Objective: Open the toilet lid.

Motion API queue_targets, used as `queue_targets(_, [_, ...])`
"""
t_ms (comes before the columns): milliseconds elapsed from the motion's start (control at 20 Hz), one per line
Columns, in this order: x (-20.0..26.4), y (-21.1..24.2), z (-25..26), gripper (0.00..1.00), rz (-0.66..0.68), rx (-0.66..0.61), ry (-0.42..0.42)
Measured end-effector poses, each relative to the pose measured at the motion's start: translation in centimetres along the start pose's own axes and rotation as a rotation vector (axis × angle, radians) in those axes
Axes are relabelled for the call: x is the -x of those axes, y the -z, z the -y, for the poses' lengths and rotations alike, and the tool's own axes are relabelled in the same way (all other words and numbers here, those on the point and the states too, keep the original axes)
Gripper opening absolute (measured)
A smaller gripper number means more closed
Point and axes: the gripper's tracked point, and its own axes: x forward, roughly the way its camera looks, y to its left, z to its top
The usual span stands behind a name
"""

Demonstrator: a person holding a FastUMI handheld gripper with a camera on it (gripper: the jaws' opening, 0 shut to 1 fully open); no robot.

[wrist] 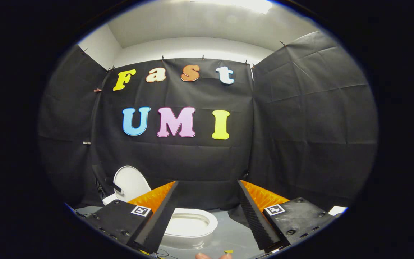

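Standing upright against the black cloth wall (199,169), the toilet lid (132,181) looks already raised above the bare seat (212,222), so the task seems done, while the gripper (207,212) hangs spread apart and empty above the bowl.

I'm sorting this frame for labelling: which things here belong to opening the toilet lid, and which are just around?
Job:
- toilet lid, already raised, leaning back toward the wall
- toilet seat, down, bowl open
- gripper, jaws apart, holding nothing

Around:
- grey floor
- small yellow scrap on the floor
- fingertips below the gripper
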Motion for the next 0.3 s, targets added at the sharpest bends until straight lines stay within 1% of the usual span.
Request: queue_targets(300, [0.07,-0.41,0.40,0.99,0.008,-0.001,0.010])
